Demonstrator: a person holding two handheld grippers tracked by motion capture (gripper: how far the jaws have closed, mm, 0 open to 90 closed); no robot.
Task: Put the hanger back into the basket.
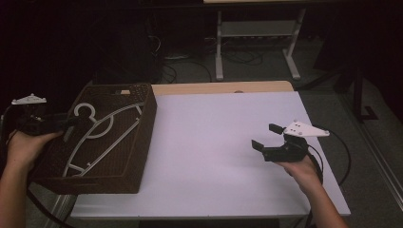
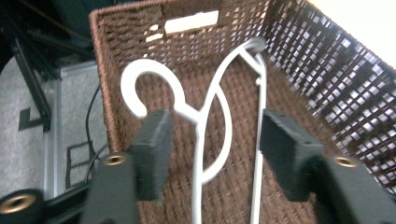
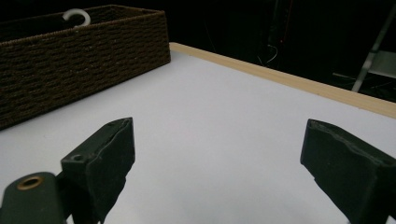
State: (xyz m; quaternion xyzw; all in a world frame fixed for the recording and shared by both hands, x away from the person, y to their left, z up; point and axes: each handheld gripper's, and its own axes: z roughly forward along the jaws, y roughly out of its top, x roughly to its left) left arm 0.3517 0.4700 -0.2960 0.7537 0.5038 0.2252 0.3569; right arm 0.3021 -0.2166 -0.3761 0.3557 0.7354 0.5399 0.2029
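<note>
The left gripper [image 2: 212, 140] hung over the basket [image 1: 142, 123], jaws wide apart astride the white hanger [image 2: 201, 112] inside, gripping nothing. The right gripper [image 1: 266, 137], well right of the basket, was open and empty; its view added the basket's woven side.

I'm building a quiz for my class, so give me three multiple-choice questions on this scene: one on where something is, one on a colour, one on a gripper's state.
1. Where is the hanger?
A. In the basket
B. On the bare table
C. In the right gripper

2. What colour is the hanger?
A. Black
B. White
C. Red

3. How is the right gripper?
A. Shut on the hanger
B. Shut on nothing
C. Open

Answers: 1 A, it lies inside the woven walls. 2 B, it shows white against brown weave. 3 C, its jaws stand apart over the table.
</note>
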